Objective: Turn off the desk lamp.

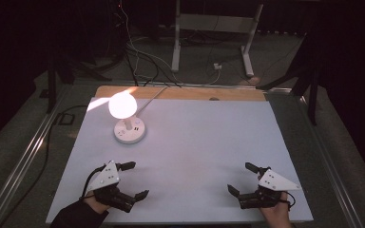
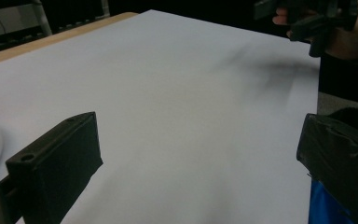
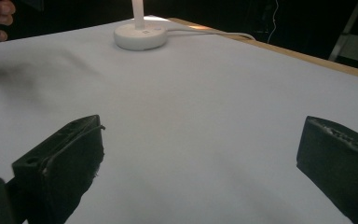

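Hovering apart over white sheet [image 1: 190, 156]: left gripper [image 1: 132, 179], right gripper [image 1: 242, 178], jaws spread, empty. Risk: careless reach toppling lit lamp [image 1: 129, 119], snagging its cord [image 1: 152, 97].

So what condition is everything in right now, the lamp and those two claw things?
Lamp: lit, upright on its round base, cable attached.
Left gripper: jaws wide open, holding nothing, near the table's front edge.
Right gripper: jaws wide open, holding nothing, near the front edge.
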A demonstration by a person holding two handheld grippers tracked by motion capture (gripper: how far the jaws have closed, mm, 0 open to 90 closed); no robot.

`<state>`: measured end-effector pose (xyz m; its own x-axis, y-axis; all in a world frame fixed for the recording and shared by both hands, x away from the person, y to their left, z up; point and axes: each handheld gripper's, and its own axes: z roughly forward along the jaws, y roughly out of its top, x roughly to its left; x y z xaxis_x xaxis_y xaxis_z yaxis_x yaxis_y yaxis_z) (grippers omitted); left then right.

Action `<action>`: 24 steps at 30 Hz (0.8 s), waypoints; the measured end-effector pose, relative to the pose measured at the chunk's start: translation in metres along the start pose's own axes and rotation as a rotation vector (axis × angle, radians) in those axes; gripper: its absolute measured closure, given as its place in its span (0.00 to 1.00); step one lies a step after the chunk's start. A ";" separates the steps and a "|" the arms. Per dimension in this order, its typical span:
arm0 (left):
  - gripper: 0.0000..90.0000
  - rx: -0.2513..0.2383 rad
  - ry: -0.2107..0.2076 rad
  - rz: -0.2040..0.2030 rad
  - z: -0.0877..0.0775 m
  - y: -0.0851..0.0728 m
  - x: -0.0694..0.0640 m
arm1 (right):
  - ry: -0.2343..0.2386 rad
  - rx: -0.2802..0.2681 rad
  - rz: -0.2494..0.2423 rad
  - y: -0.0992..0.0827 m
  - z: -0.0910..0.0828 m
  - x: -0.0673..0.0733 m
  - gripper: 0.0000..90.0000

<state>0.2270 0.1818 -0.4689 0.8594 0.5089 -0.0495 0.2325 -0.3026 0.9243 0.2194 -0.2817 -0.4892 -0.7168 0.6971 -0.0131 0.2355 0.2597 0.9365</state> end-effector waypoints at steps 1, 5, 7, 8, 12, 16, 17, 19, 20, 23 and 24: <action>0.00 -0.002 0.001 -0.004 0.000 0.002 0.001 | 0.000 0.000 0.001 0.000 0.000 0.000 0.00; 0.00 0.000 0.011 -0.020 0.002 0.007 0.005 | 0.002 0.000 0.004 0.000 0.000 0.000 0.00; 0.00 0.002 0.013 -0.018 0.004 0.009 0.006 | 0.002 -0.001 0.003 0.000 0.000 -0.001 0.00; 0.00 0.005 0.014 -0.019 0.005 0.010 0.007 | 0.003 -0.002 0.004 0.000 0.000 -0.001 0.00; 0.00 -0.001 0.022 -0.027 0.007 0.014 0.011 | 0.005 0.000 0.007 0.000 0.000 -0.001 0.00; 0.00 -0.004 0.030 -0.043 0.008 0.018 0.016 | 0.003 0.000 0.006 0.000 0.000 -0.001 0.00; 0.00 -0.004 0.030 -0.043 0.008 0.018 0.016 | 0.003 -0.002 0.005 0.000 0.000 -0.001 0.00; 0.00 -0.009 0.041 -0.048 0.007 0.021 0.020 | 0.003 -0.001 0.007 0.000 0.000 -0.001 0.00; 0.00 -0.009 0.041 -0.048 0.007 0.021 0.020 | 0.003 -0.001 0.007 0.000 0.000 -0.001 0.00; 0.00 -0.012 0.059 -0.044 0.005 0.024 0.024 | 0.005 0.000 0.010 0.000 -0.001 -0.001 0.00; 0.00 -0.021 0.066 -0.055 0.003 0.026 0.026 | 0.005 0.000 0.012 0.000 -0.001 -0.001 0.00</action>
<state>0.2568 0.1850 -0.4477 0.8138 0.5762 -0.0757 0.2678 -0.2563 0.9288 0.2197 -0.2830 -0.4891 -0.7170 0.6971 -0.0007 0.2439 0.2518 0.9365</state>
